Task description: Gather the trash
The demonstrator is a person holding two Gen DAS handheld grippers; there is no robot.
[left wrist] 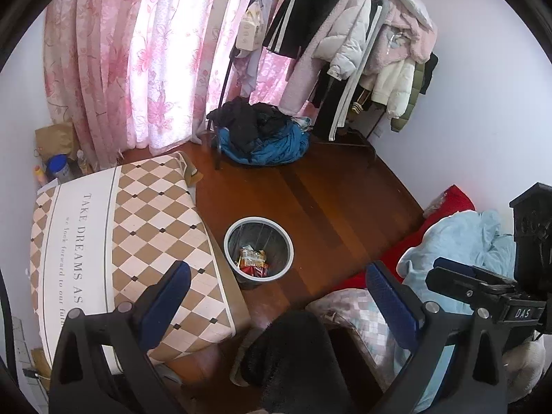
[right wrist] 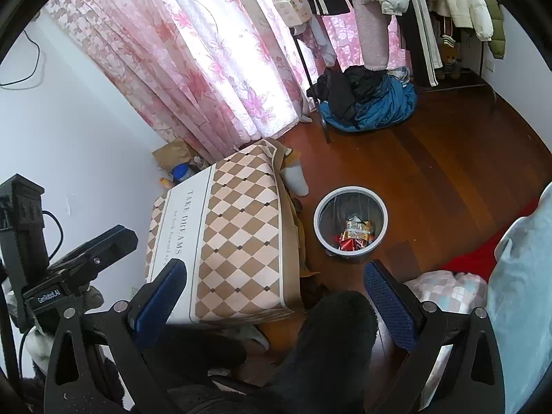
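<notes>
Wooden floor (left wrist: pixel 327 186) holds a bin (left wrist: pixel 258 248), seemingly wrappers inside; both grippers' fingers apart.

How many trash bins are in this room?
1: a round grey trash bin on the wood floor beside the checkered table, wrappers inside. Others may be hidden outside the views.

Bare floor (right wrist: pixel 431 172) lies open right of and beyond the bin (right wrist: pixel 350 222); the table (right wrist: pixel 241 227) crowds its left.
</notes>
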